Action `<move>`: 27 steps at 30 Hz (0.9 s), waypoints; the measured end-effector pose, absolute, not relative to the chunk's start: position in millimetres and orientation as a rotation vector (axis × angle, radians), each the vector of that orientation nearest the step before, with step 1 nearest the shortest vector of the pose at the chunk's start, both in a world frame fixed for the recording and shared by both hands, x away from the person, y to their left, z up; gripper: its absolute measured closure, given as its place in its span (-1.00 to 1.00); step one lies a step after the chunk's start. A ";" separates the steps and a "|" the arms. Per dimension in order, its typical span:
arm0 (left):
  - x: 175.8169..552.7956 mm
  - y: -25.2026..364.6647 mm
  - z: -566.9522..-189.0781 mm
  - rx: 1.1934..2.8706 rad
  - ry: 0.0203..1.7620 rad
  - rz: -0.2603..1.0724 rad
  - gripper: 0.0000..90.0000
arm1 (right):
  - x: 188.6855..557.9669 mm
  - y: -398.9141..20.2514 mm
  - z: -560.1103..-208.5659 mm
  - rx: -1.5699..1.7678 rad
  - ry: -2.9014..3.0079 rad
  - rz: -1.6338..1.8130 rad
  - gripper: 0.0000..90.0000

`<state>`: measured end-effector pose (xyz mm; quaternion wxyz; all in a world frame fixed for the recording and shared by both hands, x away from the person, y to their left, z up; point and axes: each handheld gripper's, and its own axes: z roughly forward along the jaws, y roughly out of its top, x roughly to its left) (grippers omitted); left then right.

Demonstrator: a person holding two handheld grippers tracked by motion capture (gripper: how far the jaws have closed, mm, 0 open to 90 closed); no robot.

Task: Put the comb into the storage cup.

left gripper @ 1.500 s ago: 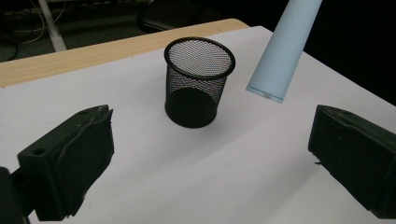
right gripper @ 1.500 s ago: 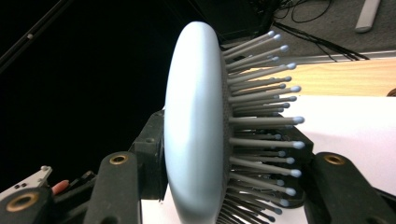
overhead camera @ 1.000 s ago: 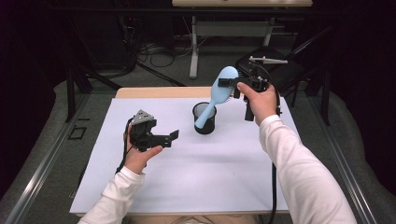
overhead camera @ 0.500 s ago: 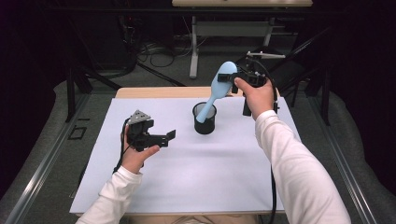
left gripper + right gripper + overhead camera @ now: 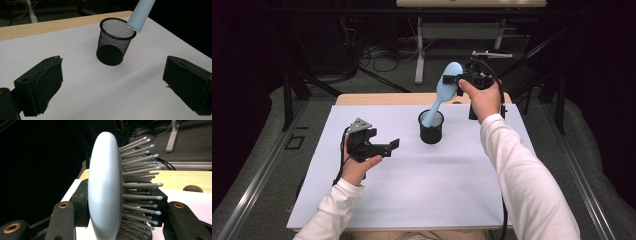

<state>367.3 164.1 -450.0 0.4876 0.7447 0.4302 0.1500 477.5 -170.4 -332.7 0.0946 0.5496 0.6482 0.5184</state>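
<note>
Two tongs: mine, near to far.
Left tongs (image 5: 393, 144): spread wide, empty, low over the counter (image 5: 412, 190).
Mesh cup (image 5: 431, 127): upright mid-counter.
Hairbrush (image 5: 443, 92): handle tip inside the cup, head clamped by my right tongs (image 5: 460, 80).
Risk: the tilted handle could lever the light cup over.

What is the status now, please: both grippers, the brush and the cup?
Right gripper shut on hairbrush head, handle tip at mesh cup rim. Left gripper open, empty, beside the cup. Nothing in the way.
</note>
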 end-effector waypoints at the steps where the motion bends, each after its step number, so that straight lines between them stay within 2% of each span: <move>1: 367.5 164.2 -450.1 1.816 1.046 0.366 -0.94 | 477.9 -169.7 -332.5 1.628 1.921 1.533 0.06; 27: 367.6 162.4 -452.2 1.838 1.053 0.359 -0.92 | 489.8 -168.4 -337.1 1.607 1.834 1.436 0.06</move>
